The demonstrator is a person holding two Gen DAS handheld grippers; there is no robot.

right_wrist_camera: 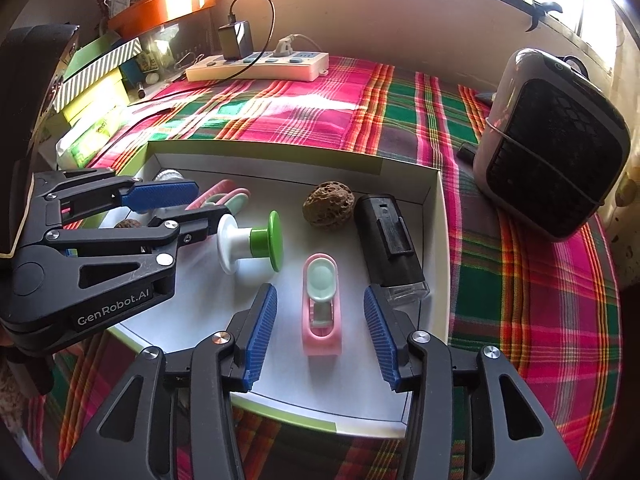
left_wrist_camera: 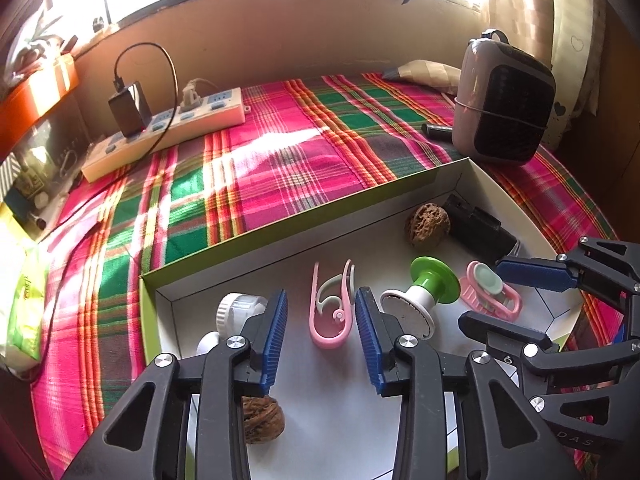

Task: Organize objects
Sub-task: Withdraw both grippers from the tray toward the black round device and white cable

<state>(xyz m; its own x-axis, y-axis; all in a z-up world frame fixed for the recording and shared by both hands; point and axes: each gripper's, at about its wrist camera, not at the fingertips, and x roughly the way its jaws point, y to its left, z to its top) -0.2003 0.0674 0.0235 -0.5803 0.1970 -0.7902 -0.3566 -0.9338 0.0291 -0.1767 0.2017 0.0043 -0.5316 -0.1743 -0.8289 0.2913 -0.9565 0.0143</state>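
A white box with a green rim (left_wrist_camera: pixel 280 216) (right_wrist_camera: pixel 400 188) lies on a plaid cloth. My left gripper (left_wrist_camera: pixel 322 296) (right_wrist_camera: pixel 210 202) is open, and a pink U-shaped clip (left_wrist_camera: pixel 330 316) lies flat between its blue pads without touching them. My right gripper (right_wrist_camera: pixel 320 290) (left_wrist_camera: pixel 480 292) is open around a pink clip with a mint pad (right_wrist_camera: pixel 322 308) (left_wrist_camera: pixel 490 290), with gaps on both sides. Also in the box are a green and white knob (left_wrist_camera: pixel 424 284) (right_wrist_camera: pixel 252 246), a walnut (left_wrist_camera: pixel 427 226) (right_wrist_camera: pixel 329 202), a second walnut (left_wrist_camera: pixel 262 420), a black device (left_wrist_camera: pixel 476 226) (right_wrist_camera: pixel 388 240) and a white ribbed cap (left_wrist_camera: pixel 240 310).
A small heater (left_wrist_camera: pixel 504 100) (right_wrist_camera: pixel 556 160) stands beyond the box on the right. At the back left a power strip (left_wrist_camera: pixel 168 128) (right_wrist_camera: pixel 256 66) has a charger and cables. Boxes and clutter (right_wrist_camera: pixel 100 76) line the left edge. The plaid cloth (left_wrist_camera: pixel 260 152) lies between them.
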